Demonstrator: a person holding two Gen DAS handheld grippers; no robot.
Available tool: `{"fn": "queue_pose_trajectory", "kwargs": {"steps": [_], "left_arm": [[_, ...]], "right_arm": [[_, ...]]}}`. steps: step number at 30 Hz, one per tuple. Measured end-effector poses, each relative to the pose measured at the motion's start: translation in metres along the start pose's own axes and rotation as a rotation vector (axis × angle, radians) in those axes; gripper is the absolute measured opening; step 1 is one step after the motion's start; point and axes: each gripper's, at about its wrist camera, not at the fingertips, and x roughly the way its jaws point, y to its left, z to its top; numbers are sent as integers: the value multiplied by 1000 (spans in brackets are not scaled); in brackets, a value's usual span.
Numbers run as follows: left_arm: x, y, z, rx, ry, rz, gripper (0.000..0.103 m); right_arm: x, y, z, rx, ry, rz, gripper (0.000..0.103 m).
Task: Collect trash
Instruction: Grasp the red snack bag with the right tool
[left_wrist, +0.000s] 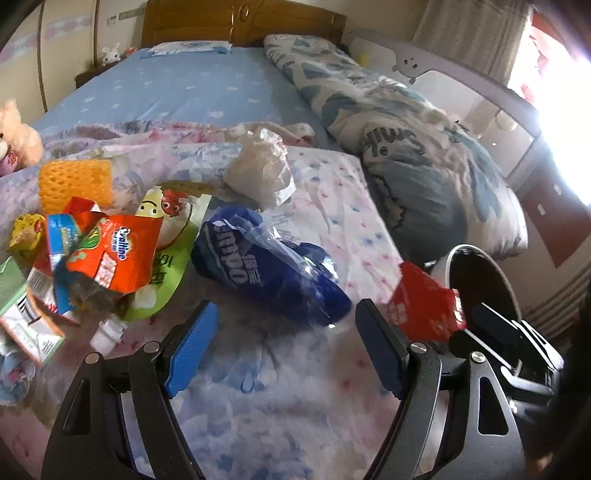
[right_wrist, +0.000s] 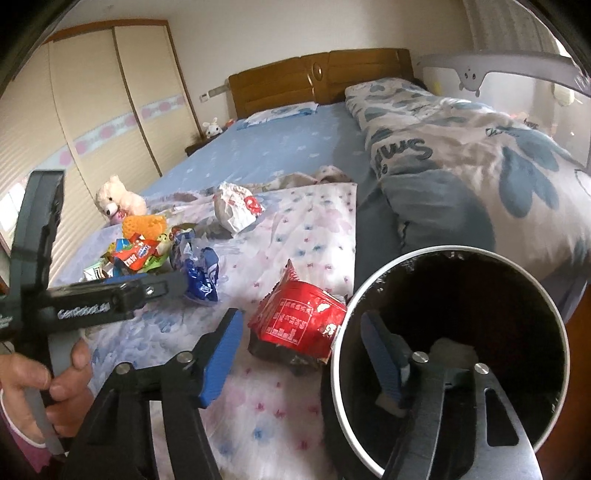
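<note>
Left gripper (left_wrist: 286, 347): jaws released, nothing between them, over the flowered bedspread (left_wrist: 258, 406). Just beyond the jaws lies a blue wrapper (left_wrist: 266, 266); to their left a heap of wrappers (left_wrist: 92, 251), cut off by the frame edge, its lower pieces hidden under the upper ones.

Right gripper (right_wrist: 306, 354): jaws released and empty, straddling the white rim of a bin (right_wrist: 340, 354); the right jaw sits inside, against the dark interior, whose contents cannot be made out. A red packet (right_wrist: 295, 321) lies between the jaws and just ahead, touching the rim. A hand (right_wrist: 37, 391) shows at the frame edge.
</note>
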Motion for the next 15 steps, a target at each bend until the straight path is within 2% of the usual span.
{"fn": "queue_pose_trajectory", "kwargs": {"steps": [1, 2, 3, 4, 5, 6, 8, 10, 12, 13, 15], "left_arm": [[3, 0, 0, 8, 1, 8, 71], [6, 0, 0, 17, 8, 6, 51], [9, 0, 0, 24, 20, 1, 26], [13, 0, 1, 28, 33, -3, 15], [15, 0, 0, 33, 44, 3, 0], [16, 2, -2, 35, 48, 5, 1], [14, 6, -6, 36, 38, 9, 1], [9, 9, -11, 33, 30, 2, 0], [2, 11, -16, 39, 17, -2, 0], [-1, 11, -17, 41, 13, -5, 0], [-8, 14, -22, 37, 7, -18, 0]], "right_arm": [[3, 1, 0, -8, 7, 0, 60], [6, 3, -1, -17, 17, -3, 57], [9, 4, -1, -23, 25, -7, 49], [11, 5, -3, -29, 32, -13, 40], [13, 5, -3, -34, 35, -24, 35], [14, 5, -4, -37, 38, -34, 27], [13, 4, -4, -30, 35, -36, 21], [11, 3, -4, -18, 36, -25, 9], [8, 3, -6, -7, 32, -21, 8], [6, 3, -6, -1, 29, -15, 0], [1, 7, -8, 8, 21, 1, 0]]}}
